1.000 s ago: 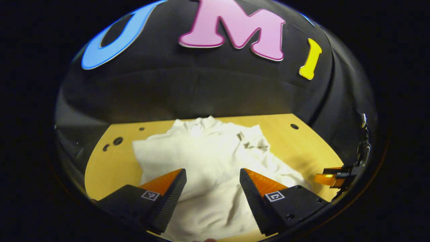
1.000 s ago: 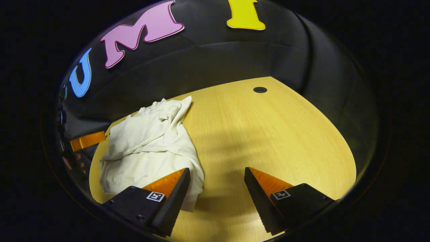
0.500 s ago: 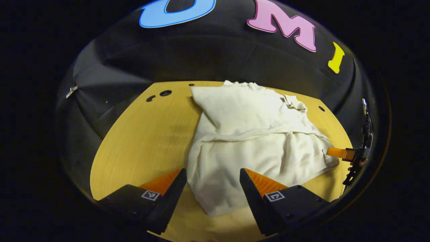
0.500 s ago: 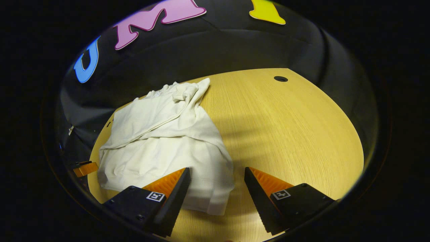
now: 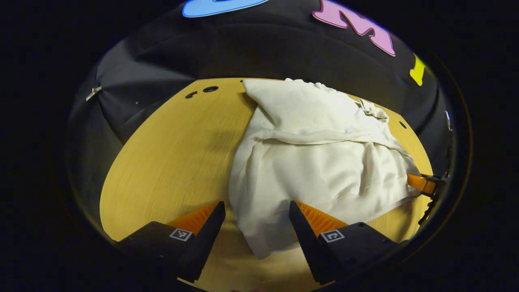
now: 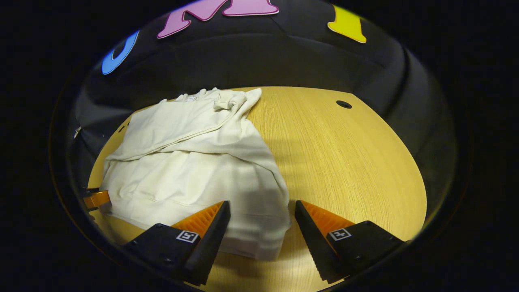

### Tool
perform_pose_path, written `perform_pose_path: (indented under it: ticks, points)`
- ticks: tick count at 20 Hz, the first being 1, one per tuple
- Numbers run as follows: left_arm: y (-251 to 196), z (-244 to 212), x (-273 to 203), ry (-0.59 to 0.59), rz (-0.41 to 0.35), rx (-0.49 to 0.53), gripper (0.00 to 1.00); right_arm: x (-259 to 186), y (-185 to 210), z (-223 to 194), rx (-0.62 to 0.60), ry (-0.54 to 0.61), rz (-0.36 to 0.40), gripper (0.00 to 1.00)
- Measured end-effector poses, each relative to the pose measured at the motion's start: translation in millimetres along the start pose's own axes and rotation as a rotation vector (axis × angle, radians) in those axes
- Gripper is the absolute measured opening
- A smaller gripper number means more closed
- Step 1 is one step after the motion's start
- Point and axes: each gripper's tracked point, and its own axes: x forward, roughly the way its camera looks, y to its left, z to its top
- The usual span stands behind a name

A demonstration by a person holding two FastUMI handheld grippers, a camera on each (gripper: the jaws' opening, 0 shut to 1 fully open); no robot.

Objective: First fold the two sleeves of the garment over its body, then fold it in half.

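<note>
Jaws of both grippers stand wide with nothing between them. The left gripper (image 5: 257, 221) hangs over the near left corner of the garment (image 5: 320, 162), and the right gripper (image 6: 262, 219) hangs over its near right corner, so each seems lined up to take one end of the hem for the fold in half. No finger presses the cloth yet, as far as can be judged.

The garment lies on the table (image 5: 170, 162), hem toward the near edge and collar toward the far wall. Both sleeves appear already laid across the chest, forming a band over the upper body, which would explain why the grippers wait at the hem and not at the shoulders.

In the right gripper view the left gripper (image 6: 96, 199) shows as a finger at the garment's left hem corner, cut off by the picture's edge. The far sleeve end is bunched near the collar, and how neatly it lies is hard to make out. Whether the cloth under each near finger is touched cannot be told.
</note>
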Motion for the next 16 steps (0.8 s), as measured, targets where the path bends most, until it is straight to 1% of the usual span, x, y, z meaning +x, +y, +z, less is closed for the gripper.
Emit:
perform_pose_path:
  ticks: [2,4,5,6,7,8,9,10,11,12,13,14,15,16]
  points:
    - [-2.5,0.6,0.7,-0.002,-0.004,-0.014,0.98,0.7,-0.5,0.7,0.022,-0.005,-0.015,1.00]
    - [-7.6,0.4,1.5,0.001,-0.005,-0.026,0.90,0.6,0.5,0.8,0.023,-0.004,-0.019,0.99]
    - [-9.7,0.2,0.8,-0.002,-0.017,-0.014,0.88,3.7,4.8,0.7,0.029,-0.001,-0.003,0.99]
    - [-11.7,0.3,1.5,0.003,-0.031,-0.005,0.86,2.0,7.5,0.8,0.030,-0.003,-0.006,0.90]
    - [-13.0,0.9,1.7,0.006,-0.038,0.010,0.78,3.3,11.6,0.6,0.029,-0.001,0.006,0.81]
    - [-15.7,1.5,2.3,0.012,-0.054,0.017,0.77,2.3,19.7,0.2,0.033,-0.002,0.027,0.78]
    - [-20.0,2.6,1.3,0.009,-0.070,0.013,0.71,1.3,24.6,-0.9,0.041,-0.006,0.036,0.57]
    - [-24.7,2.9,1.1,0.006,-0.084,0.004,0.63,0.8,27.2,-0.4,0.048,-0.012,0.043,0.39]
    - [-31.2,2.9,1.4,-0.002,-0.098,-0.005,0.47,1.3,28.2,0.2,0.042,-0.027,0.048,0.29]
    - [-32.5,3.4,0.3,-0.013,-0.083,-0.009,0.31,0.2,29.2,-1.6,0.039,-0.023,0.058,0.22]
    - [-34.9,2.6,1.7,-0.022,-0.075,-0.003,0.22,0.9,31.2,-0.6,0.041,-0.037,0.078,0.17]
    - [-38.2,3.1,1.4,-0.031,-0.077,0.001,0.20,-0.2,32.5,-1.0,0.040,-0.042,0.096,0.07]
    - [-39.7,4.9,0.6,-0.042,-0.072,-0.004,0.16,1.1,33.1,0.2,0.032,-0.047,0.111,0.11]
    - [-40.4,6.9,1.0,-0.049,-0.069,-0.021,0.12,-1.7,32.2,0.6,0.025,-0.049,0.119,0.09]
